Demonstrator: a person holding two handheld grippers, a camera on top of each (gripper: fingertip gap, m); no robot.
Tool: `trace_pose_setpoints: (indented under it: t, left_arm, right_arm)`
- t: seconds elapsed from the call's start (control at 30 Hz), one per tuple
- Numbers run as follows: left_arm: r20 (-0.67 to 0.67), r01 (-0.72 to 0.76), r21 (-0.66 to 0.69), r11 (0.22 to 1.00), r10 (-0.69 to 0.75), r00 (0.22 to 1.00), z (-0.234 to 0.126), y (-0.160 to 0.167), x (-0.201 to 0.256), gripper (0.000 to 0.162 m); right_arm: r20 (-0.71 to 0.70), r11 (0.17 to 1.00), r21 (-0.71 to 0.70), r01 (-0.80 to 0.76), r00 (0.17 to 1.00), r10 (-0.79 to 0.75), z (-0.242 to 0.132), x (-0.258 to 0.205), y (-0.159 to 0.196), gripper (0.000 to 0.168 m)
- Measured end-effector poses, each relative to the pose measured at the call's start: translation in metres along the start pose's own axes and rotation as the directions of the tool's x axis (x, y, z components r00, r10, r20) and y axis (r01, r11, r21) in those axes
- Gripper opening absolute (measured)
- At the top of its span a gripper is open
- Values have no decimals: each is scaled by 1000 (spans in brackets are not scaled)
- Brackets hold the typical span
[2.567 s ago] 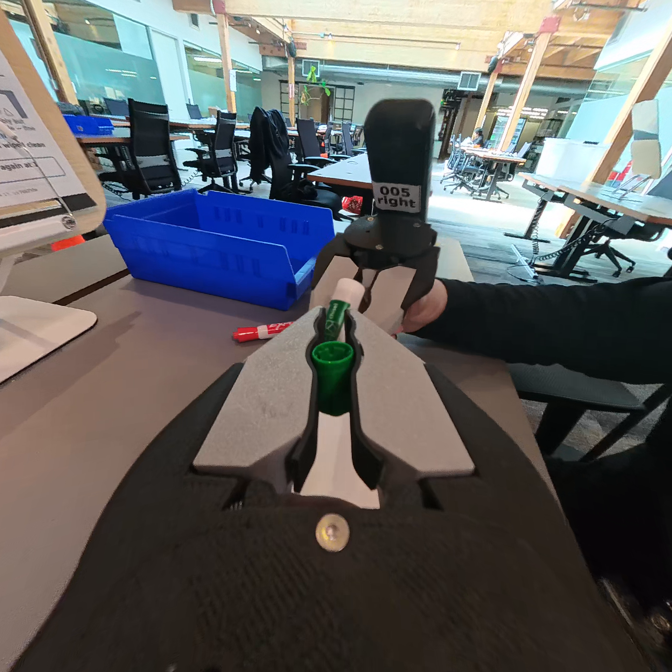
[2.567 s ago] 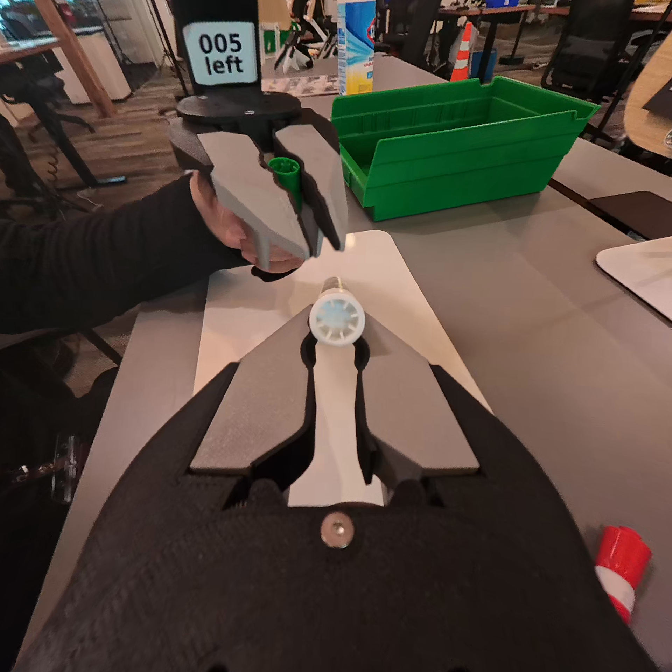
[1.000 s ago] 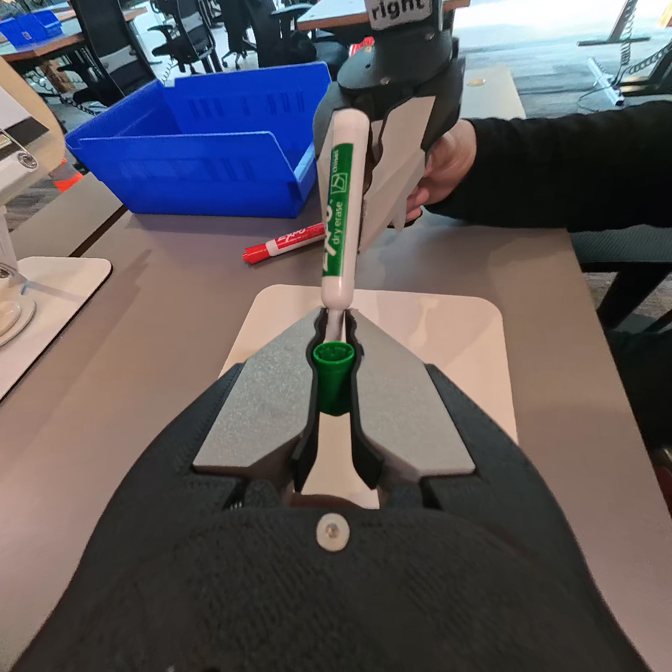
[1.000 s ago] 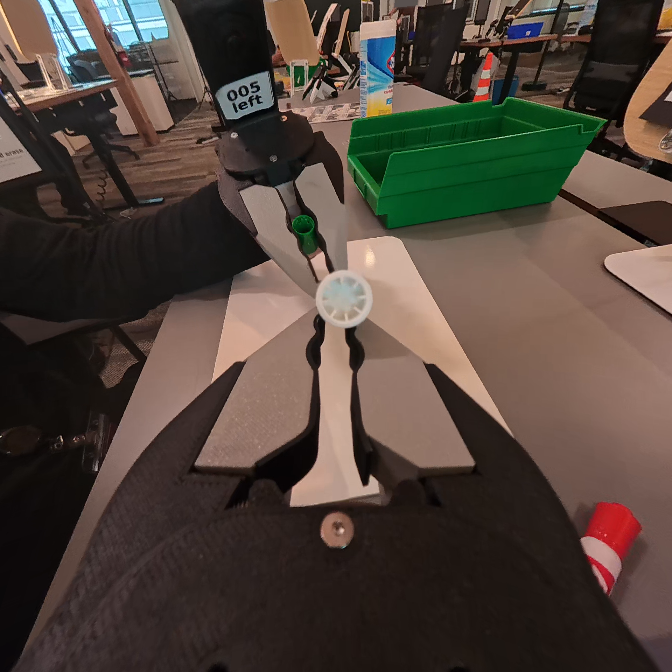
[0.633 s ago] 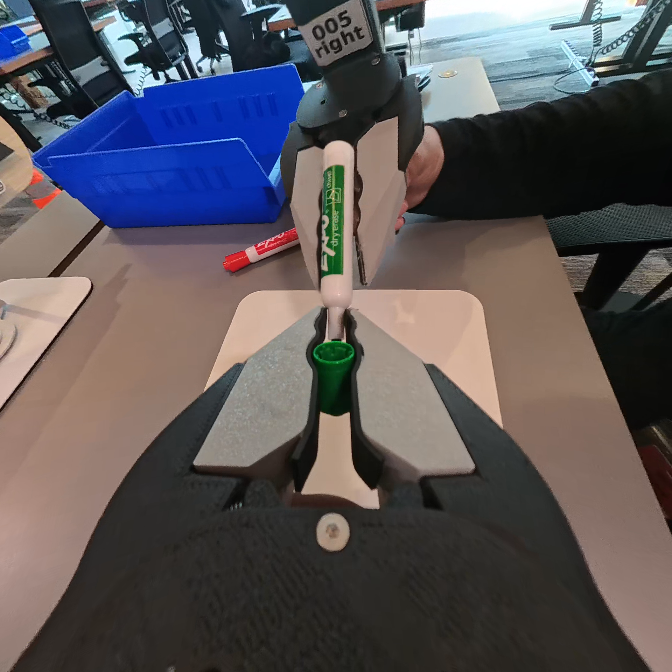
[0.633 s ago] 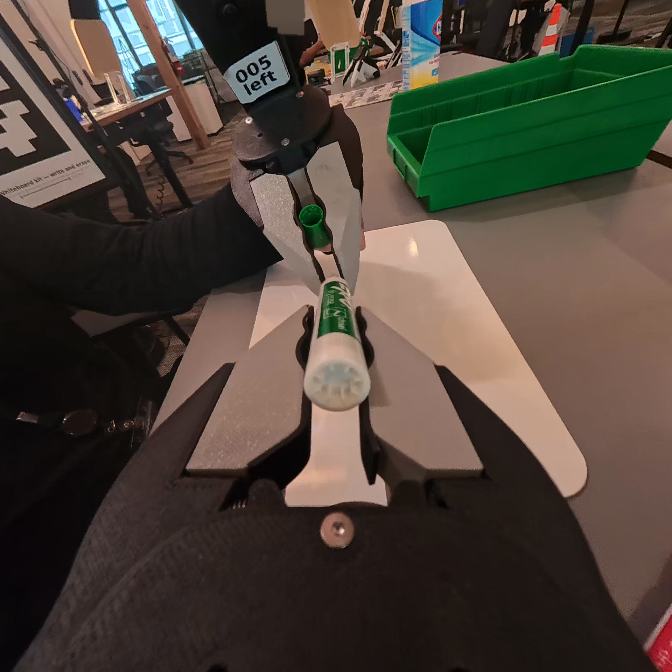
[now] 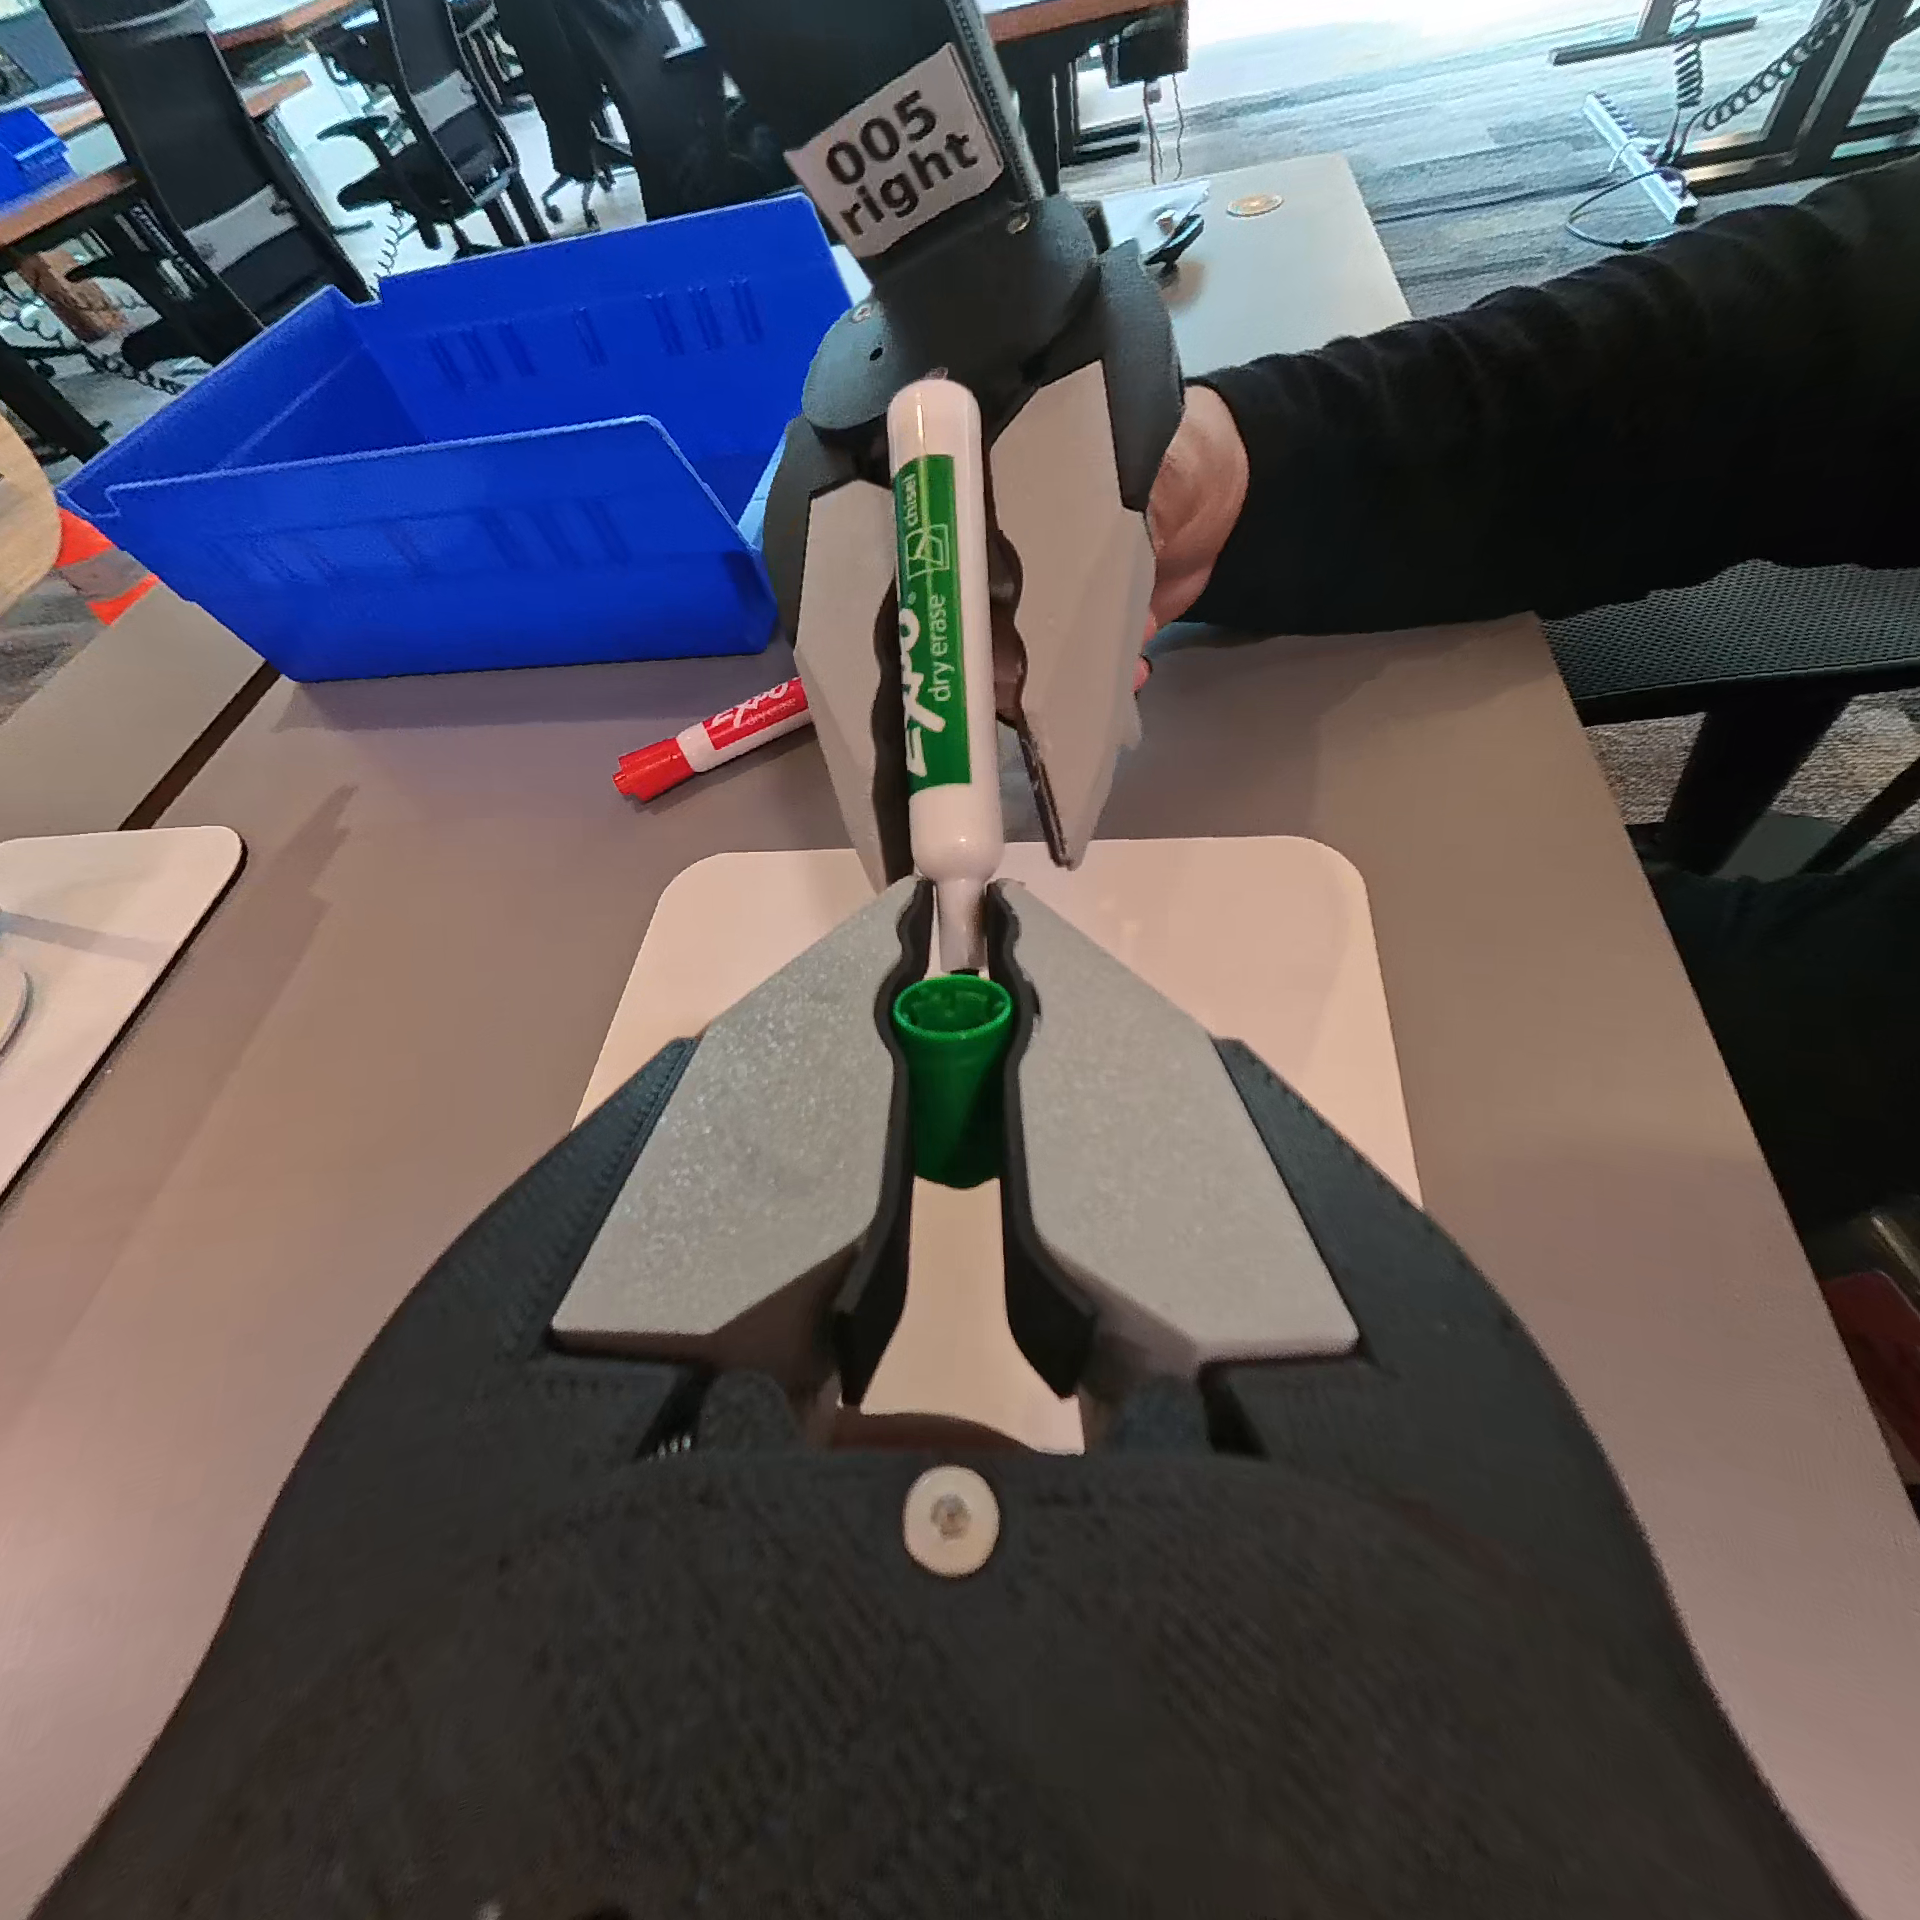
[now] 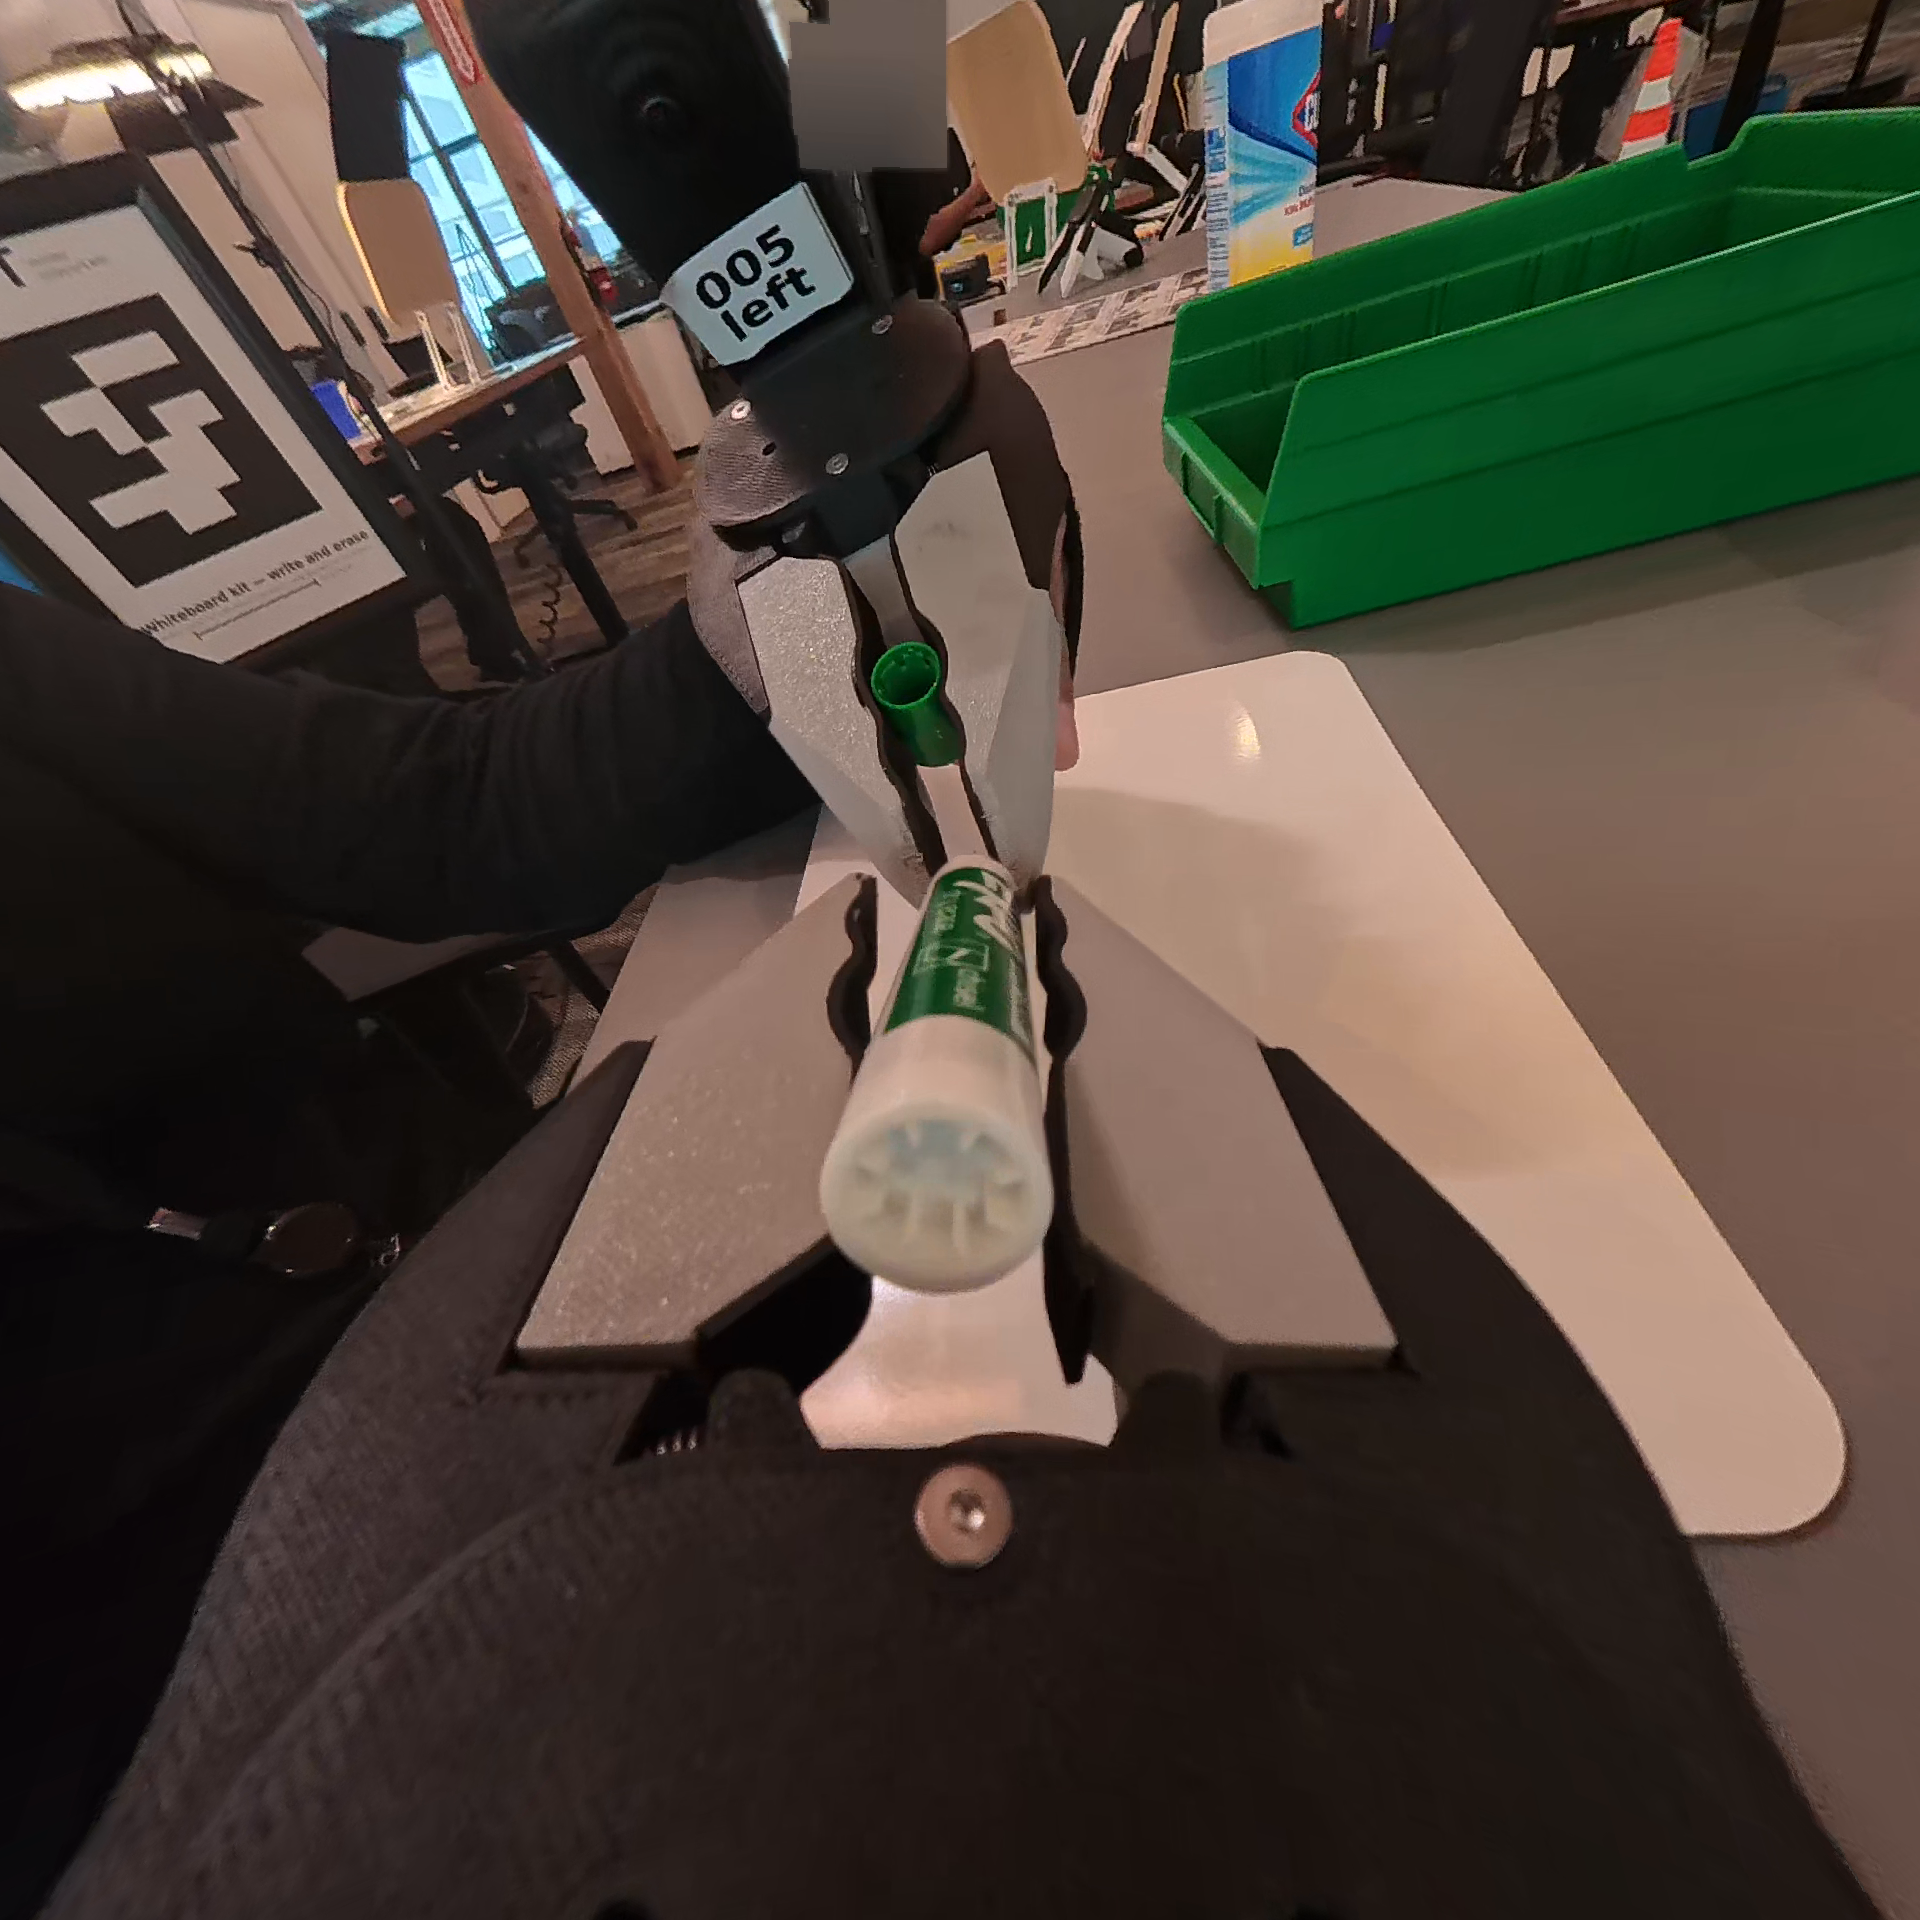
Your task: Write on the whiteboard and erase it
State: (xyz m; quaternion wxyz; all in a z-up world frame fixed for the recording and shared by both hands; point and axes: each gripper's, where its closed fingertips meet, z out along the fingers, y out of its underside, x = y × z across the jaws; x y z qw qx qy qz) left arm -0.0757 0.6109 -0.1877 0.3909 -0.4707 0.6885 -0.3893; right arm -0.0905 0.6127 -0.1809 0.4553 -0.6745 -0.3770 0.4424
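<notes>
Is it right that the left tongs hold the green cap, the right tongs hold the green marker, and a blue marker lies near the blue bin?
Not quite. The loose marker by the blue bin is red, as the left wrist view shows. The left tongs do hold the green cap, and the right tongs the green marker.

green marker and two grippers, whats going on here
A person holds a gripper in each hand over a small whiteboard. The right gripper is shut on the uncapped green marker, tip angled down toward the board. The left gripper is shut on the marker's green cap. No writing shows yet.
</notes>
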Motion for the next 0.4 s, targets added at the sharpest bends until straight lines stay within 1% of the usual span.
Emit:
trace_pose_setpoints:
  t: [0.07,0.17,0.3,0.4]
  left_arm:
    - [3,-9,-4,1000,9,1000,1,0,1,9]
    - [7,-21,-9,1000,21,1000,3,0,2,9]
    - [23,-31,6,999,31,999,2,-4,0,9]
    - [33,-44,8,999,44,998,3,-5,0,9]
  right_arm:
    - [3,1000,0,-3,1000,3,1,-1,0,30]
    - [-2,1000,-1,-2,1000,1,2,0,0,28]
    - [26,999,33,-33,999,32,0,-2,-5,32]
    - [23,999,36,-39,999,38,1,-2,-5,32]
